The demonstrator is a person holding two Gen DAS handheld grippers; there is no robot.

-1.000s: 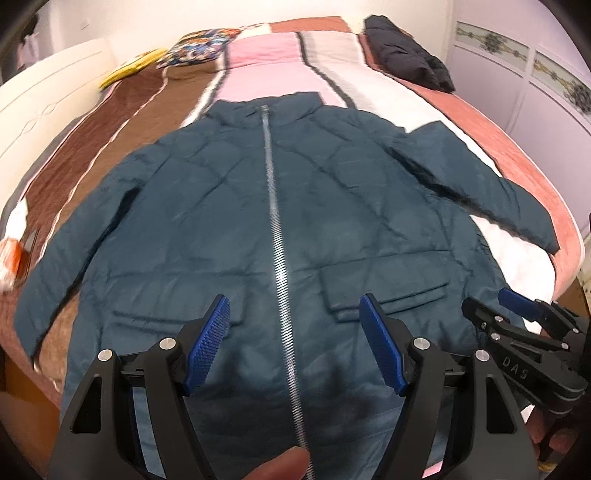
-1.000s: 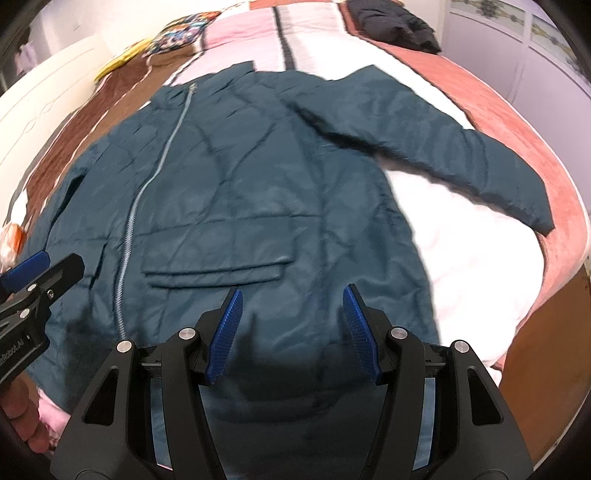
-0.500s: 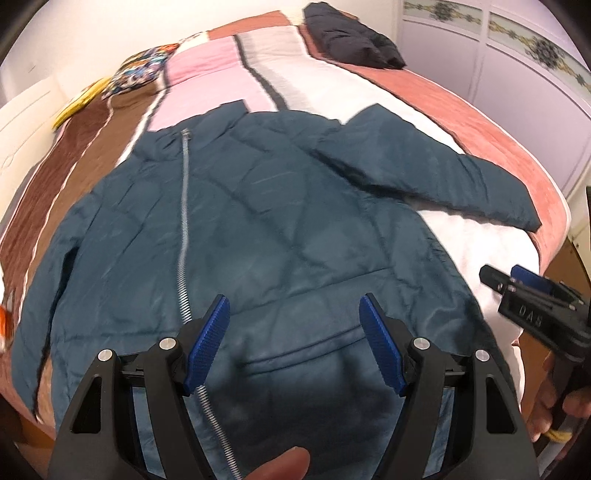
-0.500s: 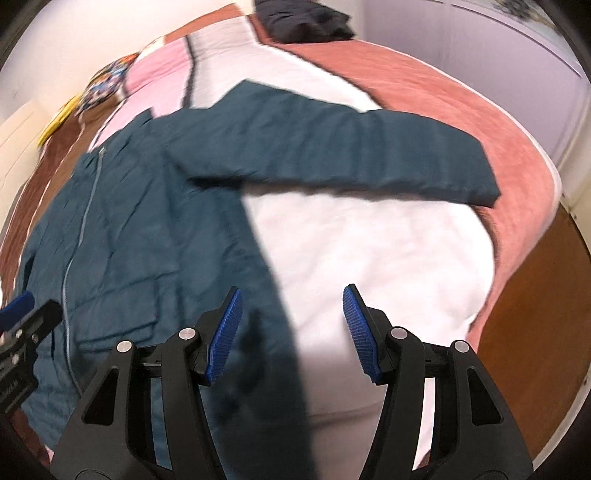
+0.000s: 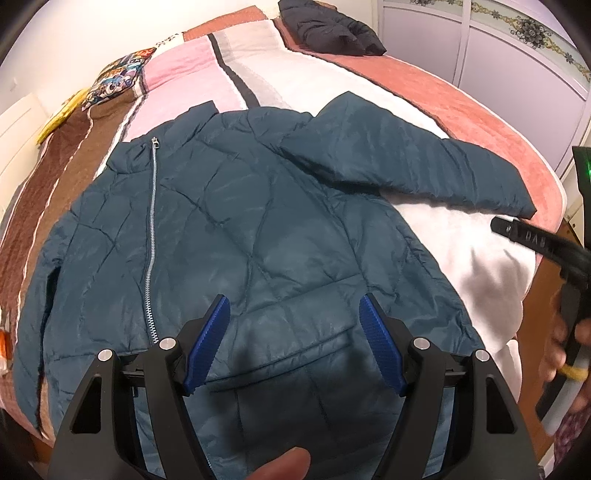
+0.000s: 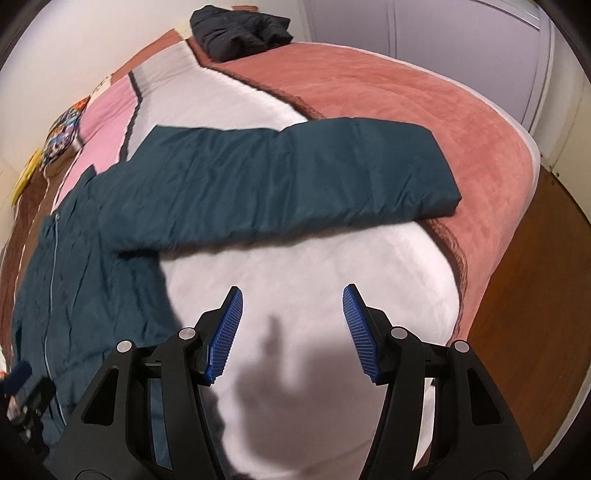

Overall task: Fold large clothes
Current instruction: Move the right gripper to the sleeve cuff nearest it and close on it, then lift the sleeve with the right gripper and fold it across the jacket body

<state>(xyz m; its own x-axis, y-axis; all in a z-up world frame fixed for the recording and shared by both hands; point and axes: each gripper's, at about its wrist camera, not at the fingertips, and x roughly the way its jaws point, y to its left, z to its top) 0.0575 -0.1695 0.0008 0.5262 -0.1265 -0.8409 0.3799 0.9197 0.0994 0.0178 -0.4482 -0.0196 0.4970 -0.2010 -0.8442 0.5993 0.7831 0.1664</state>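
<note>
Dark teal quilted jacket (image 5: 258,221) spread flat, front up and zipped, across a striped bedspread (image 5: 461,92), collar toward the far end, hem at the near edge. Right-hand sleeve (image 6: 295,177) stretched out sideways over the white and rust-pink stripes, cuff well out toward the right edge of the bed. Left gripper (image 5: 295,343) poised above the pocket flap (image 5: 288,328) near the hem, jaws wide, nothing between the blue pads. Right gripper (image 6: 293,328) likewise wide and empty, hovering over bare white cover just near of the sleeve, its shadow on the cloth below. Probably the sleeve fold as the step in hand: best taken at the cuff, pads closed on both layers of fabric and not just the slick outer shell, then carried left and laid flat across the chest, roughly parallel to the zip (image 5: 151,236). Worth pinning the body near the shoulder seam with the other gripper to stop the puffy filling dragging the whole garment sideways. Low, slow travel to avoid trapping air and bunching. A folded dark garment (image 5: 332,26) at the far end, well apart and no obstacle.
</note>
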